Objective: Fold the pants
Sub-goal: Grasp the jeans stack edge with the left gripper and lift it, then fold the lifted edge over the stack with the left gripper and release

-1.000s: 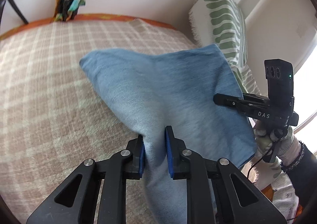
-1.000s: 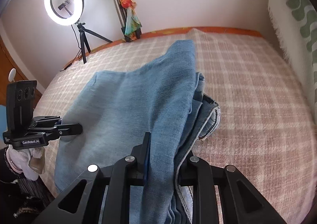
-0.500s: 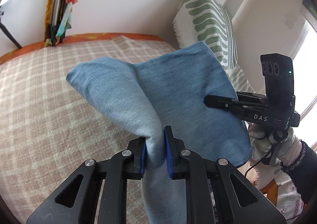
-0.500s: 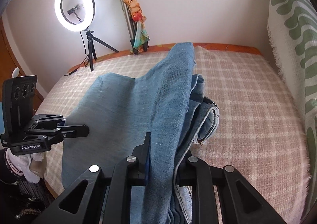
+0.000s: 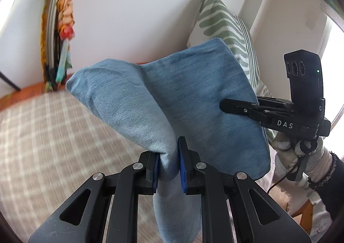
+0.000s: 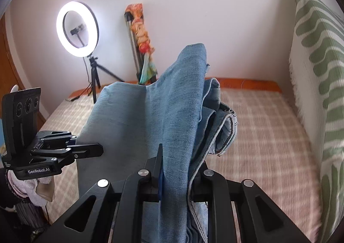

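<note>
The blue denim pants (image 5: 172, 96) hang bunched in the air above the checked bed cover (image 5: 53, 135). My left gripper (image 5: 168, 158) is shut on a gathered fold of them, with cloth spilling down between the blue pads. My right gripper (image 6: 178, 159) is shut on another thick fold of the pants (image 6: 150, 118); its right finger is hidden by denim, and the hem (image 6: 230, 122) curls to the right. Each gripper shows in the other's view, the right gripper (image 5: 225, 106) at the cloth's right edge and the left gripper (image 6: 97, 150) at its left edge.
A green-and-white patterned cushion (image 6: 318, 70) stands along the right side of the bed. A lit ring light on a tripod (image 6: 77, 30) and a colourful folded stand (image 6: 139, 34) lean at the far wall. Gloved hands (image 5: 296, 157) hold the grippers.
Both grippers have risen with the pants, so the cloth hangs higher off the bed and more wall shows behind it. The grips have not changed.
</note>
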